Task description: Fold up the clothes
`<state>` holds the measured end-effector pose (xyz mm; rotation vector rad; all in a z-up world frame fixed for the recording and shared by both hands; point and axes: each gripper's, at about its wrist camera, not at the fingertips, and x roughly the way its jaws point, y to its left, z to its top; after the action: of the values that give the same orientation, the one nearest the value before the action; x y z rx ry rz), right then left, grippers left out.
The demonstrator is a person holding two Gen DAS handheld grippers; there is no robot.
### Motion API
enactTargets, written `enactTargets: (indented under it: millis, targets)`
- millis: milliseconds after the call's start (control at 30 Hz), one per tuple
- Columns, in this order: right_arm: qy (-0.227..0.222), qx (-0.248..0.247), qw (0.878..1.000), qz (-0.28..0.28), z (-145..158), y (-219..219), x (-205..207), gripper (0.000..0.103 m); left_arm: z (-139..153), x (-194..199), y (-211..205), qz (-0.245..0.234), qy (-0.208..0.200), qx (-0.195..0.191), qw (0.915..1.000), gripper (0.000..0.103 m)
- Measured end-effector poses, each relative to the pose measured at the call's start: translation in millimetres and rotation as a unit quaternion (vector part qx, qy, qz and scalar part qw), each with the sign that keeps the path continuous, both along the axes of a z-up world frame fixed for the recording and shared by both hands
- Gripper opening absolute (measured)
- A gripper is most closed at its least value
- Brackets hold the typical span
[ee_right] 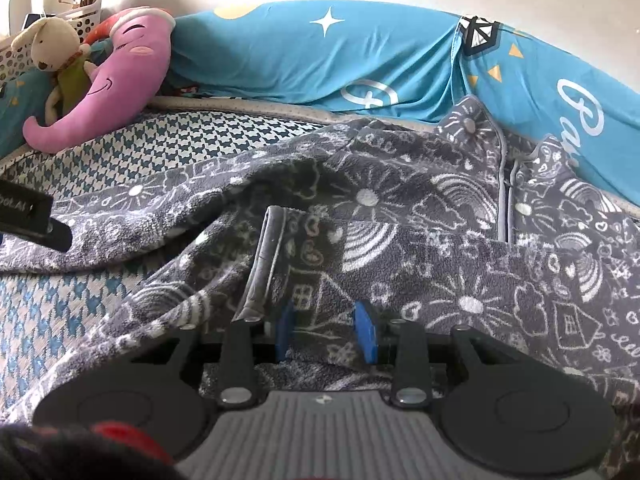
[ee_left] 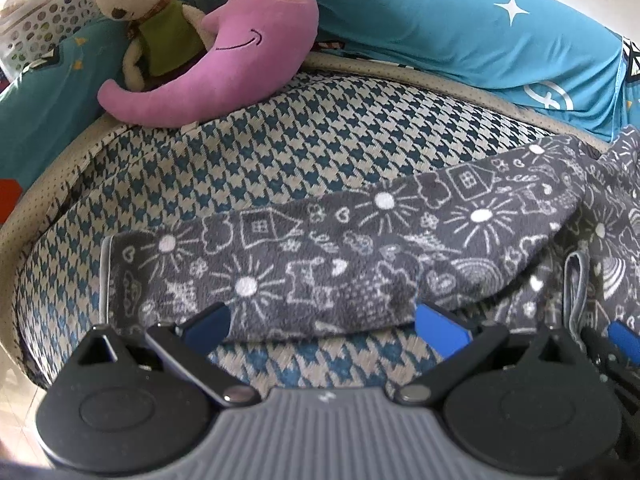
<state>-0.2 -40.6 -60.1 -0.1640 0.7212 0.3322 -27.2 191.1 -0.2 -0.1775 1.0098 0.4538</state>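
I've got the grey fleece garment printed with white suns, houses and rainbows (ee_right: 400,216) spread over the blue-and-cream houndstooth cushion (ee_left: 280,140), filling the centre and right of the right wrist view. One sleeve (ee_left: 320,248) stretches out flat across the middle of the left wrist view, its cuff at the left end.

My left gripper (ee_left: 324,326) sits at the near edge of that sleeve, blue-padded fingers (ee_left: 438,328) spread wide with the hem between them and nothing pinched. I'd say I'm lined up to take that edge so the sleeve can fold inward.

My right gripper (ee_right: 326,332) is in the bottom centre of its view, fingers drawn in close around a ridge of fleece; the fabric looks nipped, though the contact itself is partly hidden. Beside it, just left, the other sleeve's cuff (ee_right: 264,256) stands up, so I judge this hand is pinning the body down.

Upper left in both views, a pink plush moon (ee_left: 224,60) and a cream toy rabbit (ee_left: 140,8) rest against the teal star-print cover (ee_right: 320,52), well apart from the work.
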Motion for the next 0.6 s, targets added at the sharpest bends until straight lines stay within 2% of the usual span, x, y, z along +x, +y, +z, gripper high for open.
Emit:
enactTargets:
  millis: [600]
  targets:
    - [-0.006, -0.008, 1.000, 0.002, 0, 1, -2, 0.038, -6, -14, -4, 0.004, 0.009, -0.001, 0.9999, 0.103]
